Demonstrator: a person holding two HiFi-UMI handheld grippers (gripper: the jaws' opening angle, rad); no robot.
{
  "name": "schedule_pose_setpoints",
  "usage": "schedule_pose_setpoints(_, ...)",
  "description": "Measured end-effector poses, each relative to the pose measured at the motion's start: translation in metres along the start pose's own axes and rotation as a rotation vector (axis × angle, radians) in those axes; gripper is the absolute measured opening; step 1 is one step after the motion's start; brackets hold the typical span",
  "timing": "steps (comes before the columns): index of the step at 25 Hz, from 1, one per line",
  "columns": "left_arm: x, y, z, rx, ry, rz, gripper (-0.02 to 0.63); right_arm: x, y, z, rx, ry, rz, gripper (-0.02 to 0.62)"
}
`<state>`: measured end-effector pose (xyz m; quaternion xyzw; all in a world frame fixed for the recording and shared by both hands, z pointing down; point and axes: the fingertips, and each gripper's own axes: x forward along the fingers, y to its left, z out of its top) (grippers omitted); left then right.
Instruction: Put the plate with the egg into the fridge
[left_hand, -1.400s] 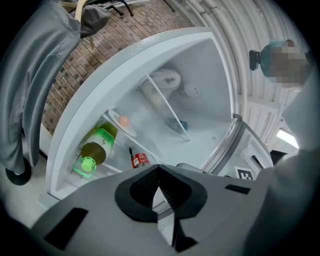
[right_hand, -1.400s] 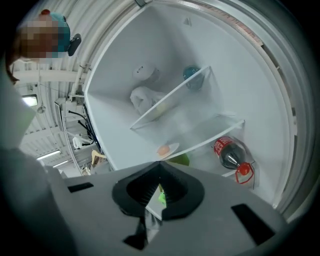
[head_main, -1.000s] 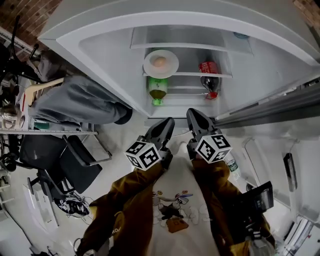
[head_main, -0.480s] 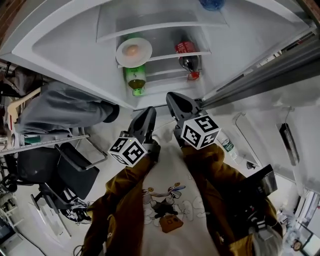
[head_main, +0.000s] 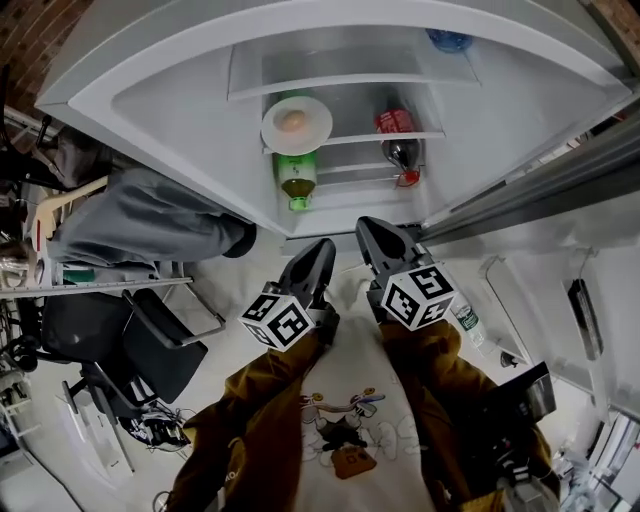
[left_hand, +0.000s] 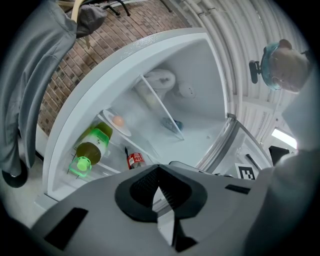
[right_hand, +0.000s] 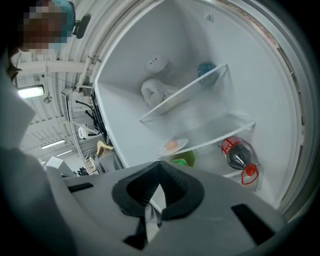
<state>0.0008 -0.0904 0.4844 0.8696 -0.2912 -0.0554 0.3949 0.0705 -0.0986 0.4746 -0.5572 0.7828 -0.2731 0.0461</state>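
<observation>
**Plate and egg.** The plate carrying the egg rests on a glass shelf inside the open fridge. It lies at the shelf's left end, in the upper centre of the head view, and neither gripper touches it.

**Neighbouring items.** A green bottle lies just below the plate with its cap turned towards you. A cola bottle with a red cap lies at the right end of the same shelf as the plate. On the shelf above, at the upper right of the frame, sits a blue object that is too small to identify.

**Your grippers.** The left gripper and the right gripper hover side by side in front of the fridge opening, at the centre of the frame and well apart from the plate. Each has its jaws pressed together with nothing between them.

**Surroundings.** A grey garment hangs at the left of the frame, with a black chair below it.
</observation>
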Motion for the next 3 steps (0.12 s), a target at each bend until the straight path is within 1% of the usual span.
schedule_pose_setpoints(3, -0.0014, -0.0034, -0.0012, -0.009, 0.011, -0.009, 0.006, -0.0029, 0.0017, 0.0006, 0.001, 0.004, -0.013, 0.005)
